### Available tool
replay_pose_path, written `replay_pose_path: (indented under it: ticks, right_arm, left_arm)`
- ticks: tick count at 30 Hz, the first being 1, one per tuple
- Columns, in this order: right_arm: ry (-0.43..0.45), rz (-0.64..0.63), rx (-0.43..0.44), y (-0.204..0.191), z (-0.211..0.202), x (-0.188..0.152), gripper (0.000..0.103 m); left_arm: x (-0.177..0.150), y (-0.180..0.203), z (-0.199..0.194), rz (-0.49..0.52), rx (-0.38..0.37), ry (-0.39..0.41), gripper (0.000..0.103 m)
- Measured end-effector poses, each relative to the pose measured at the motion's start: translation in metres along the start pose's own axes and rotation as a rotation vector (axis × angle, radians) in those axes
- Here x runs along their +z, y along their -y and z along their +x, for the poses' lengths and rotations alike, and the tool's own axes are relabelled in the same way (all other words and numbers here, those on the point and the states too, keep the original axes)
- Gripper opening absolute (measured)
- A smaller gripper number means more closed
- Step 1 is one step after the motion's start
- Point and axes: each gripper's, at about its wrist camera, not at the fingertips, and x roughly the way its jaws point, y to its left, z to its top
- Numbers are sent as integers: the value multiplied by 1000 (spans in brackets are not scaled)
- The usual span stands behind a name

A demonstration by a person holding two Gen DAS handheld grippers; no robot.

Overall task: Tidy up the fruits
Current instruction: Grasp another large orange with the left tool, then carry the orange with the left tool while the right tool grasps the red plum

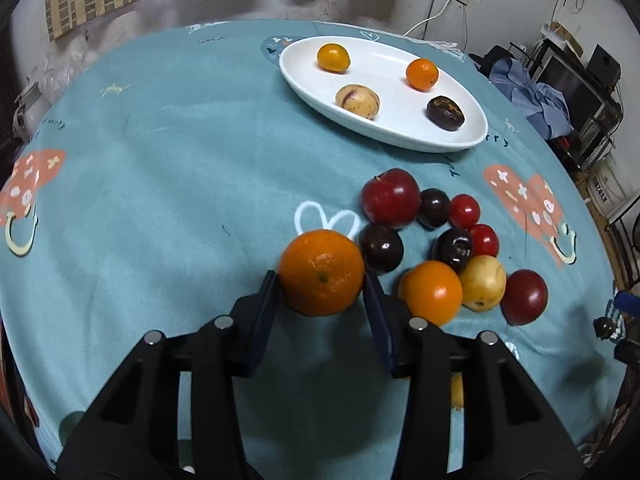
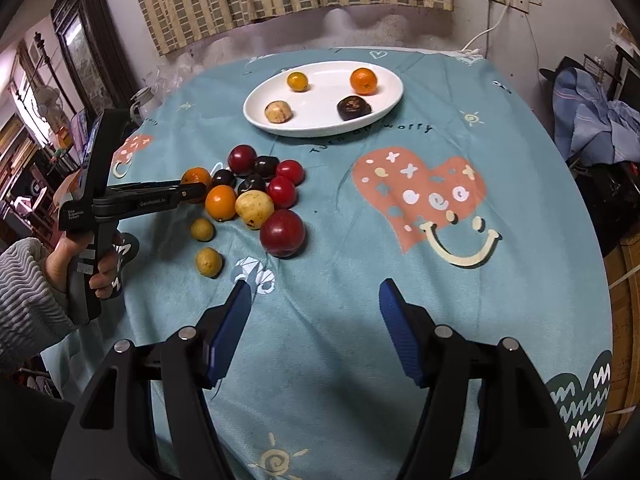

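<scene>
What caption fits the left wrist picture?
Left tool shut on an orange beside the fruit pile, white plate waiting beyond.

We found a large orange, round with a pebbled skin and a small green stem scar facing us, at the near-left edge of the fruit pile, just beside a dark plum. The pile held red plums, dark plums, small red fruits, a smooth orange fruit and a speckled yellow one, all bunched close on the teal cloth. Two small yellow fruits lay a little apart from it (on its near side). Farther back, we saw a white oval plate holding four fruits well apart: two orange, one pale and streaked, one dark brown.
</scene>
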Motion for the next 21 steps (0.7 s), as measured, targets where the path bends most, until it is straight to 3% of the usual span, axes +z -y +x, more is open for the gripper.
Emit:
replay_pose_path:
  ticks: [6,12,17,21]
  right_arm:
    - [-7,-43,8,-8,2,2,67]
    - [-3,-28,-5,-5,2,0,67]
    - [-42,-33,-1,-3,28,9,67]
    - [-91,-8,62,-6,62,22,66]
  left_arm:
    - [9,-7,10,-42,-18,-13,51]
    - [8,-2,11,-35,-1,-13,44]
    - [-13,-4,-16,-42,4,-10,44]
    - [-39,-7,-44,-54,10,-15,44]
